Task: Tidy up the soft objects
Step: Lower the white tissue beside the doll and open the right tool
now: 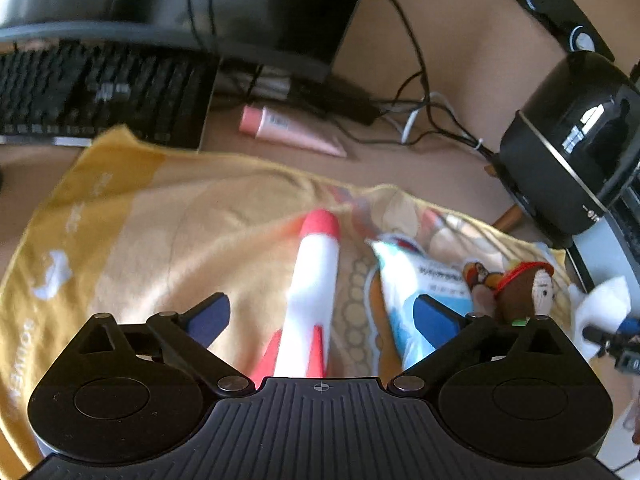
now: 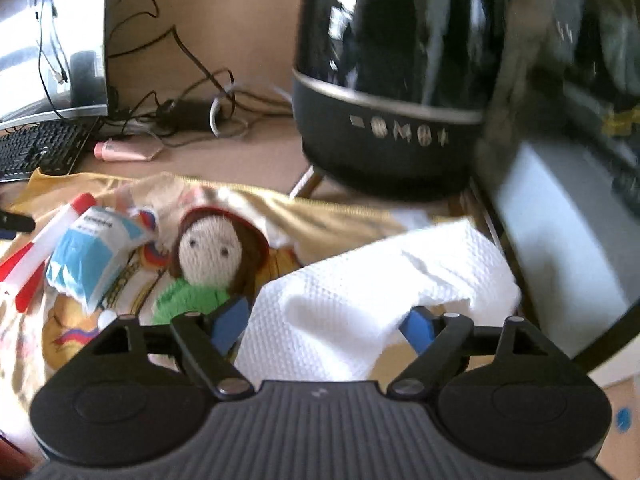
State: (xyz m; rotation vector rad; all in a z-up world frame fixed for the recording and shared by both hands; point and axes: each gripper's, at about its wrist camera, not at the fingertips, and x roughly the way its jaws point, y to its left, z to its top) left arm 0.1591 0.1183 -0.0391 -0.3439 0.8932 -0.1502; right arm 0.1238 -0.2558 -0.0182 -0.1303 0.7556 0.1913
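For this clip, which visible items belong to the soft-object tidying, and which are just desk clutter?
Job items: yellow towel, foam rocket, blue tissue pack, knitted doll, white paper towel, left gripper, right gripper.

Clutter: keyboard, monitor, pink tube, cables, black round appliance.

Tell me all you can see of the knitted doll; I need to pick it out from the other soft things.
The knitted doll is yarn: a cream face with two small dark eyes, brown hair, a red brim over its head and a green top. It lies face up on the yellow printed cloth, between the blue and white packet and the white paper towel. The right tool is open, with one blue pad in front of the doll's green top.
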